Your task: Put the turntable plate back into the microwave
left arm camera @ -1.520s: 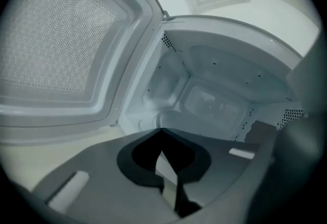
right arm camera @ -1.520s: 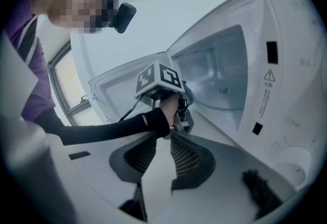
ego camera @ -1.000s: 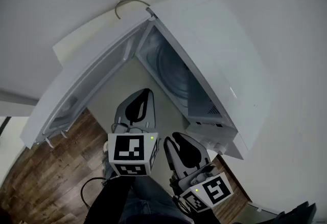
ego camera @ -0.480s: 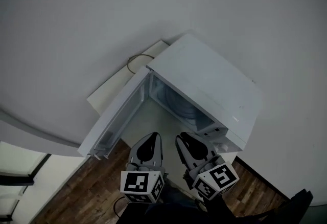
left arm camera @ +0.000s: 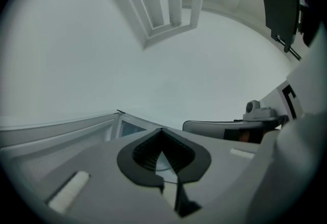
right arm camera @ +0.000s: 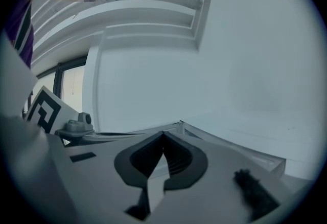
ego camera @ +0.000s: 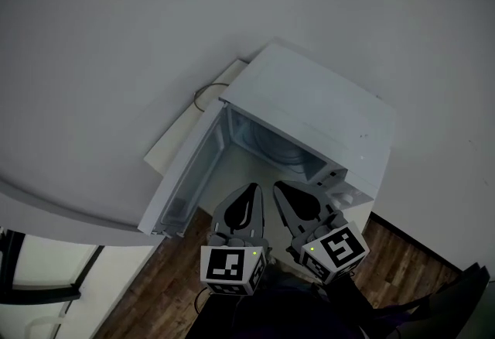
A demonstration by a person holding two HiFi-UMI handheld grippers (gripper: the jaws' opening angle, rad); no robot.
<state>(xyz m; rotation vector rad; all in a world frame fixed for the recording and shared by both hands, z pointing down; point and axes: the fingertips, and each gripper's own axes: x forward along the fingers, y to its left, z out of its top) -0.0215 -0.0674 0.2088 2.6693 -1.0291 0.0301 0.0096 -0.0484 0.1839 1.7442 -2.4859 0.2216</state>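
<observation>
Jaws of the left gripper [ego camera: 253, 189], a grey hand-held tool with black ribbed pads, are pressed together tip to tip with nothing between them. Its black-and-white marker cube [ego camera: 230, 271] sits at the rear, nearest the person. Right gripper [ego camera: 281, 186], same build, with its own marker cube [ego camera: 337, 250]: jaws have just been closing and now meet at the tips, holding nothing. Both grippers lie side by side, apart from each other, just in front of the white box-shaped microwave [ego camera: 309, 101], tips pointed at its open cavity and touching nothing. Round pale turntable plate [ego camera: 280, 149], marked by concentric rings, is inside the microwave's cavity, well clear of both grippers; whether it sits flat on its drive cannot be told. White microwave door [ego camera: 188, 175] is swung wide open on the left of the cavity. Control panel [ego camera: 345, 192] sits on the right of the cavity. Thin dark cable [ego camera: 204, 90] loops at the microwave's rear left corner, over a pale flat slab [ego camera: 172, 141] showing beyond the door. Dark wood plank floor [ego camera: 147, 295] lies below the microwave, and a plain white wall [ego camera: 116, 20] lies behind it.
</observation>
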